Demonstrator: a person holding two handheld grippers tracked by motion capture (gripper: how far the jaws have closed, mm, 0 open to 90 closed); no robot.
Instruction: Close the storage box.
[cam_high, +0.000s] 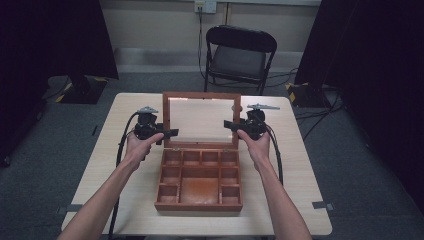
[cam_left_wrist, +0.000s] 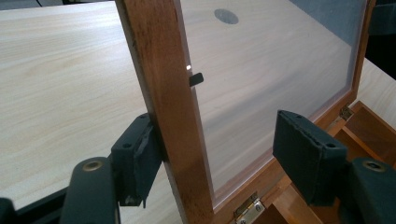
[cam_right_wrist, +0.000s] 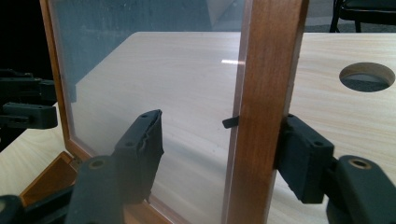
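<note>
A pale wooden table (cam_high: 295, 165) fills the frame's centre on grey carpet, a black folding chair (cam_high: 239, 52) above it. At centre stands the wooden box (cam_high: 199, 192), compartments empty, its glazed lid (cam_high: 201, 120) upright. The left gripper (cam_high: 169, 133) and right gripper (cam_high: 231, 125) straddle the lid's 2 side rails, jaws unclenched.

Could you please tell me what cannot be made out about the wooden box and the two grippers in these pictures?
- High view: the compartments of the wooden box are too small and dim to tell whether they hold anything.
- Left gripper view: the lid runs past the top edge; the hinge is cut by the bottom edge.
- Right gripper view: the lid frame hides part of one jaw of the right gripper.
- High view: the left gripper is too small to judge contact.
</note>
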